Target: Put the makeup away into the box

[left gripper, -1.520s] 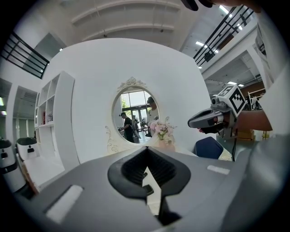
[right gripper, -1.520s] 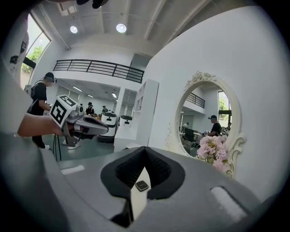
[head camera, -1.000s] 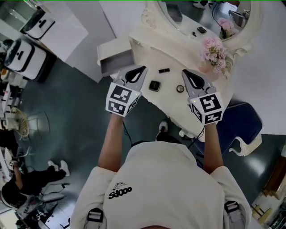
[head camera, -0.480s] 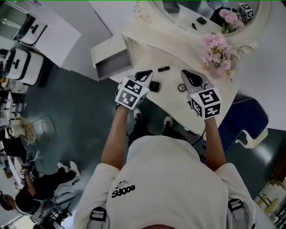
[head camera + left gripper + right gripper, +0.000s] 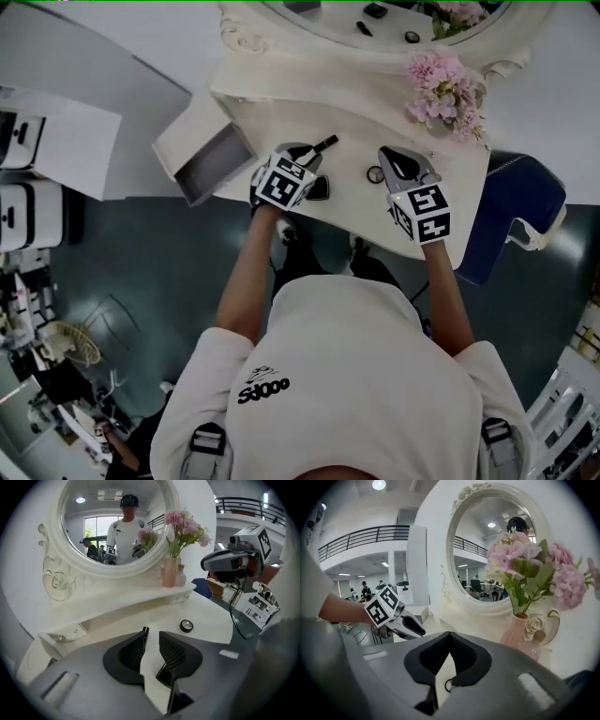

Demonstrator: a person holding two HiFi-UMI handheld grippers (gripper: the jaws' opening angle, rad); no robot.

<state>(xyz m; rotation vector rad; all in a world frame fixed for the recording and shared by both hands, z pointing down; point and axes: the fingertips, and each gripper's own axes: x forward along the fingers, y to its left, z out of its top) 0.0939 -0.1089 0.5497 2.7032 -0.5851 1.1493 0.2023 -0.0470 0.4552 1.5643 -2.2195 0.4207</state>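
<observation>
Nothing boxed yet: my left tool (image 5: 152,634) has just been opening, empty, over the black square compact (image 5: 319,188); right tool (image 5: 450,634) clenched.

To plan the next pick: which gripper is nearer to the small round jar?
Right. The small round jar lies just left of the right gripper; the left gripper is farther, near the black compact.

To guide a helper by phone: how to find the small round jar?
Find the white dressing table below the oval mirror. Just left of the right gripper lies the jar, small and round; its neighbours are a slim tube and a square compact.
</observation>
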